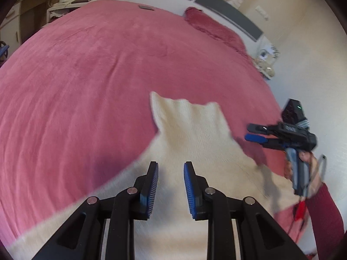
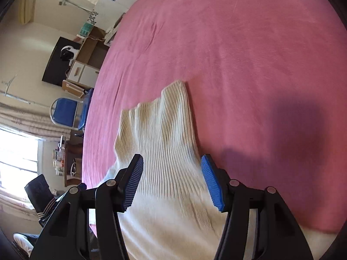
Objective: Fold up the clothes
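A cream ribbed knit garment point(image 1: 190, 143) lies flat on the pink bedspread point(image 1: 86, 69), its ribbed end pointing up the bed. My left gripper point(image 1: 171, 169) hovers over the cream knit, open, with nothing between its blue pads. The right gripper point(image 1: 254, 133) shows at the right edge of the left wrist view, held by a hand in a dark red sleeve, beside the knit. In the right wrist view the cream knit point(image 2: 164, 134) runs between the blue pads of the right gripper point(image 2: 172, 162), which stands open above it.
A dark pink pillow point(image 1: 208, 26) lies at the head of the bed by the dark headboard point(image 1: 227, 6). A bedside stand with clutter point(image 1: 266, 60) is at the right. A blue chair point(image 2: 65, 112), cabinets and a window sit off the bed's other side.
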`<state>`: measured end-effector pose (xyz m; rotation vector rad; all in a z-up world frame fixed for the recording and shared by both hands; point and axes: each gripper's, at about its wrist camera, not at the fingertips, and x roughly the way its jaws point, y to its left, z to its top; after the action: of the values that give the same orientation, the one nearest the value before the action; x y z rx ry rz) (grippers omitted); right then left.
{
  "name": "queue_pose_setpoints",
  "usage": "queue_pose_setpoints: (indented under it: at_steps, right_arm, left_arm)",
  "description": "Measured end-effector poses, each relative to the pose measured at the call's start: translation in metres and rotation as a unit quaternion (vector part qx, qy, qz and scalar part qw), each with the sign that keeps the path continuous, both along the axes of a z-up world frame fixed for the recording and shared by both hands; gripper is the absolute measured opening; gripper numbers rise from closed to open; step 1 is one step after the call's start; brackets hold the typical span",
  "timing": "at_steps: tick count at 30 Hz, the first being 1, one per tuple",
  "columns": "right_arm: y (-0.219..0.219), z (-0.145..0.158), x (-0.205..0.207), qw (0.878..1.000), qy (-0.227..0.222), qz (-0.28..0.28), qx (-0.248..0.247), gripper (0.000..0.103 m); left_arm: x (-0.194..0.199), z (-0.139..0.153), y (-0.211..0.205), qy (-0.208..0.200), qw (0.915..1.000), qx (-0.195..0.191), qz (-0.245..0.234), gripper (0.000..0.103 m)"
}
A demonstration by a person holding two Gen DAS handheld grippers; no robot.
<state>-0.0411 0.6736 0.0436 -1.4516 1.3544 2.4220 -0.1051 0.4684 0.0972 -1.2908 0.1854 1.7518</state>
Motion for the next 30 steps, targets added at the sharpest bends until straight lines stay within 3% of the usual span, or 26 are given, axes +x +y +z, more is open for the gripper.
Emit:
queue_pose_setpoints:
  at_steps: [4,10,11,13,14,17,21,24,27,30]
  right_arm:
    - [-0.002,-0.015,-0.028,1.000,-0.003,0.018,-0.016,0.059]
    - [-0.016,-0.021,-0.044,0.998,0.006,0.053,0.020,0.058]
    - [-0.020,-0.020,-0.046,0.997,0.002,0.062,0.035,0.054]
    - [-0.027,-0.017,-0.050,0.994,-0.008,0.078,0.072,0.033]
    - [-0.032,-0.015,-0.052,0.992,-0.010,0.086,0.091,0.029]
    - [-0.046,-0.008,-0.058,0.983,-0.014,0.109,0.147,0.022]
    - [-0.062,0.005,-0.065,0.968,-0.011,0.133,0.212,0.010]
    - [-0.058,0.022,-0.066,0.967,0.020,0.122,0.223,0.006]
    - [-0.042,0.025,-0.073,0.967,0.011,0.094,0.236,0.006]
    - [-0.030,0.009,-0.084,0.960,-0.042,0.081,0.266,0.006]
  left_arm:
    - [-0.038,-0.028,0.027,-0.044,0.9987,-0.001,0.025,0.025]
    - [-0.051,-0.051,0.063,-0.067,0.9976,-0.011,0.012,0.026]
    - [-0.048,-0.054,0.069,-0.064,0.9978,-0.016,0.008,0.026]
    - [-0.047,-0.065,0.082,-0.069,0.9971,-0.034,0.001,0.026]
    - [-0.047,-0.070,0.087,-0.066,0.9969,-0.042,0.005,0.025]
    - [-0.040,-0.071,0.096,-0.029,0.9982,-0.048,0.023,0.005]
    - [-0.007,-0.037,0.098,0.055,0.9984,0.007,-0.005,0.004]
    - [-0.002,-0.023,0.097,0.093,0.9956,0.012,-0.005,0.004]
    - [-0.013,-0.033,0.105,0.102,0.9943,-0.026,0.015,0.005]
    - [-0.024,-0.062,0.112,0.082,0.9917,-0.096,0.024,0.010]
